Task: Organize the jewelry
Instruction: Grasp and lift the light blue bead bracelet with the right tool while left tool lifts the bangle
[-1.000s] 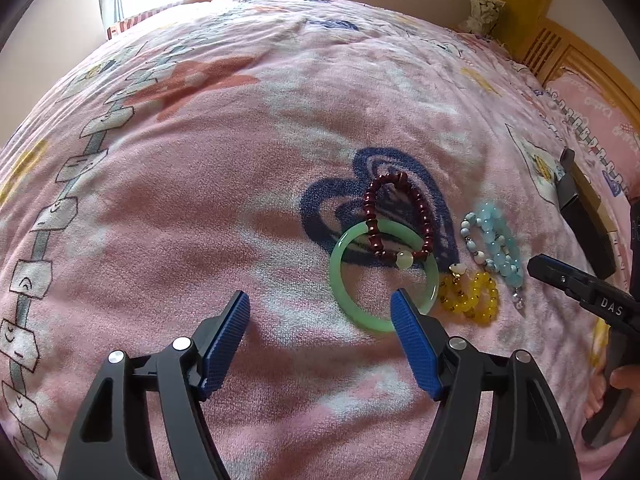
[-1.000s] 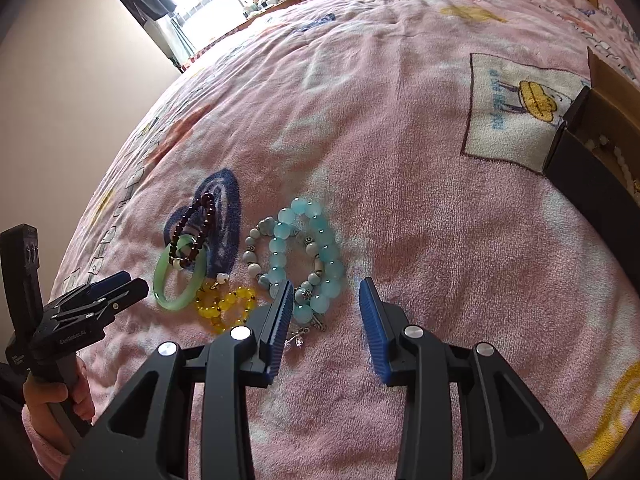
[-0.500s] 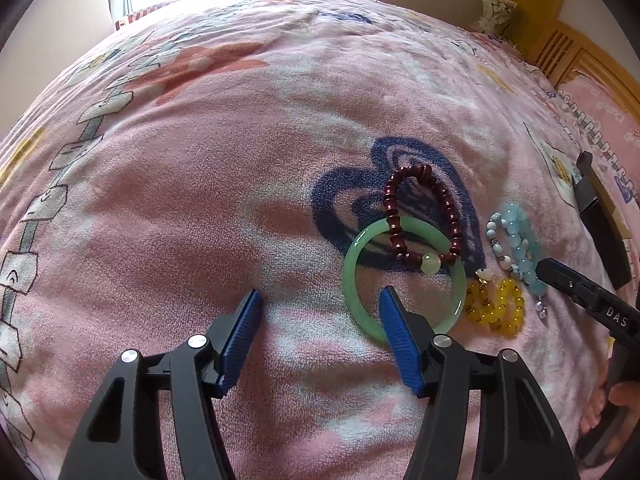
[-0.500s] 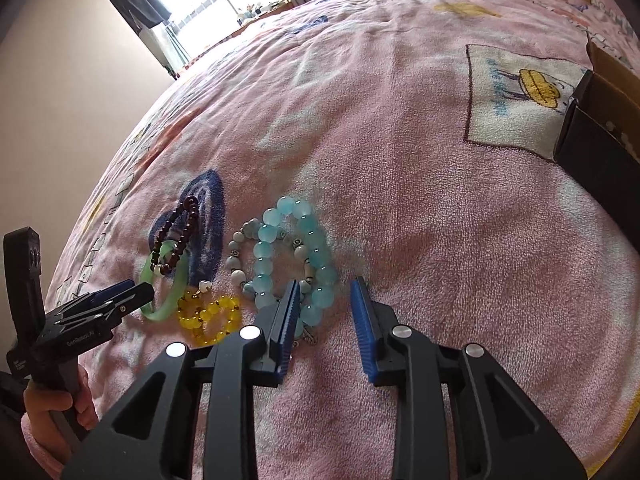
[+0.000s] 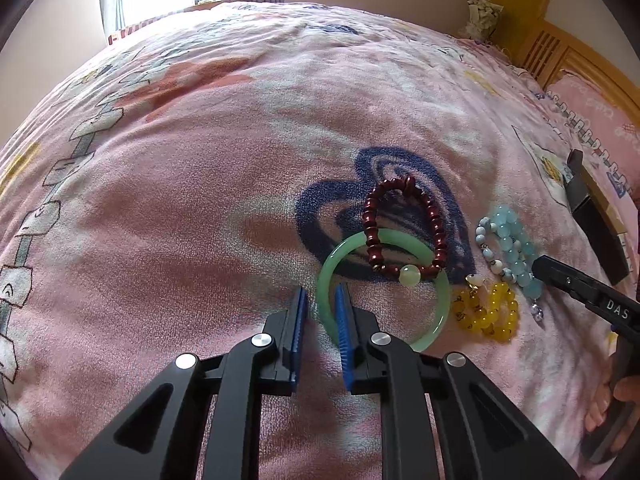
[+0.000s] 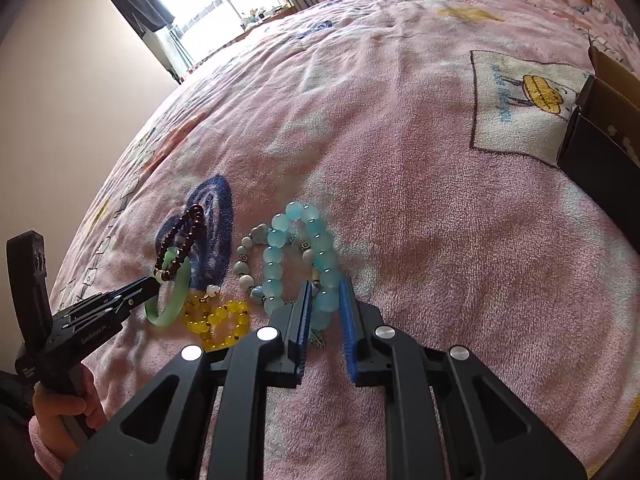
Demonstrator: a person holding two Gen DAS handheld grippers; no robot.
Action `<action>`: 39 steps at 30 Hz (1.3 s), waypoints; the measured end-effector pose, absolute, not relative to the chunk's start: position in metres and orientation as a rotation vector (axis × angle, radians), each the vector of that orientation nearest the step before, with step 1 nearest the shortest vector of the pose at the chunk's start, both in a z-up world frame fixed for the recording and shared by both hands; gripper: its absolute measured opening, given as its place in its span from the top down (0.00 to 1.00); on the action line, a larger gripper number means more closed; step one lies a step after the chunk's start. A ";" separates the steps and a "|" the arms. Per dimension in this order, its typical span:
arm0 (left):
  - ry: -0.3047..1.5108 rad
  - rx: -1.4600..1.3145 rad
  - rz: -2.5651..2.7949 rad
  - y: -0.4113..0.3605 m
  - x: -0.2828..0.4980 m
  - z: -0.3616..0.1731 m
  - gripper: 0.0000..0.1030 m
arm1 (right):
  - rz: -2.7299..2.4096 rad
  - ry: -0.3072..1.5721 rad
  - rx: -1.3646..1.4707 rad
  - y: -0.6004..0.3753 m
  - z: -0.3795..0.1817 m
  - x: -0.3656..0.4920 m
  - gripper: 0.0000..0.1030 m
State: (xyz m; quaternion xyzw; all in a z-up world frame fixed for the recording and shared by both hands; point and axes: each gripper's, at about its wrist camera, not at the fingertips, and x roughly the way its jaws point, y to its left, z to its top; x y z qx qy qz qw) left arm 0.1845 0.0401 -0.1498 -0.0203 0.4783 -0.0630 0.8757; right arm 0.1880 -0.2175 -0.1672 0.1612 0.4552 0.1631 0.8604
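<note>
Several bracelets lie on the pink blanket. My left gripper [image 5: 321,300] is shut on the near-left rim of the green jade bangle [image 5: 440,312], which lies under a dark red bead bracelet [image 5: 436,220]. My right gripper [image 6: 325,296] is shut on the near beads of the light blue bead bracelet [image 6: 276,252]. A yellow bead bracelet [image 6: 218,318] and a white-and-blue bead bracelet [image 6: 244,264] lie between them. The bangle [image 6: 176,300] also shows in the right wrist view, with the left gripper [image 6: 150,284] at it.
A black open jewelry box [image 6: 600,152] stands on the bed to the right, also in the left wrist view [image 5: 592,216]. A wooden headboard [image 5: 560,56] and a pink pillow [image 5: 592,112] lie beyond. A window is at the far end.
Both grippers moved forward and closed. The left one closed on the green bangle's rim, the right one on the light blue bracelet's beads.
</note>
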 end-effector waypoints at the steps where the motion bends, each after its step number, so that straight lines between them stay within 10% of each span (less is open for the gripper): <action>1: 1.000 -0.051 -0.135 0.041 0.185 -0.149 0.88 | 0.342 0.951 0.339 -0.218 -0.165 0.188 0.88; 39: 0.919 -0.161 -0.136 0.059 0.183 -0.120 0.91 | 0.401 0.851 0.466 -0.249 -0.123 0.179 0.88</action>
